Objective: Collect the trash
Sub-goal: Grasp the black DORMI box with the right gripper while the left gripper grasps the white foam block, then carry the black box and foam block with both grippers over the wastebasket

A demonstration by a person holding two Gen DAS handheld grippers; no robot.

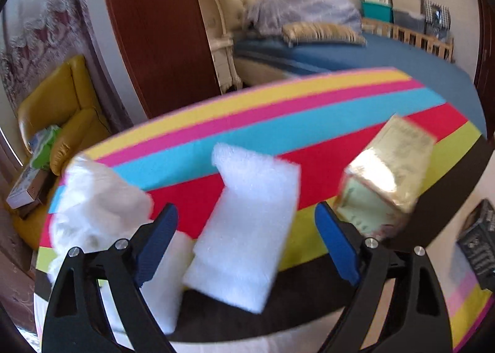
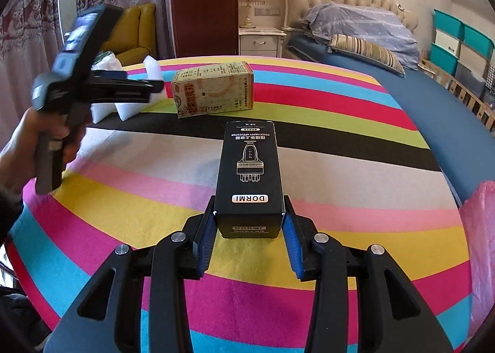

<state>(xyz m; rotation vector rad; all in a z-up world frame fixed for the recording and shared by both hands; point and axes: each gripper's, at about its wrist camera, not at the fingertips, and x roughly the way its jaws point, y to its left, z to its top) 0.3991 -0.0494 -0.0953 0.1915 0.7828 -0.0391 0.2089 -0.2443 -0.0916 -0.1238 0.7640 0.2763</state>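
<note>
- Right gripper (image 2: 247,238) clamped on black box (image 2: 249,173), held over the striped bedspread (image 2: 340,198); next it needs a bin, none in view.
- Left gripper (image 1: 246,243) jaws wide, nothing gripped, white foam piece (image 1: 247,229) between them; next: close on it.
- Tan carton (image 2: 213,89) lies beyond.
- Black box reads "DORMI", "PINCH HAPPY APPLICATOR".
</note>
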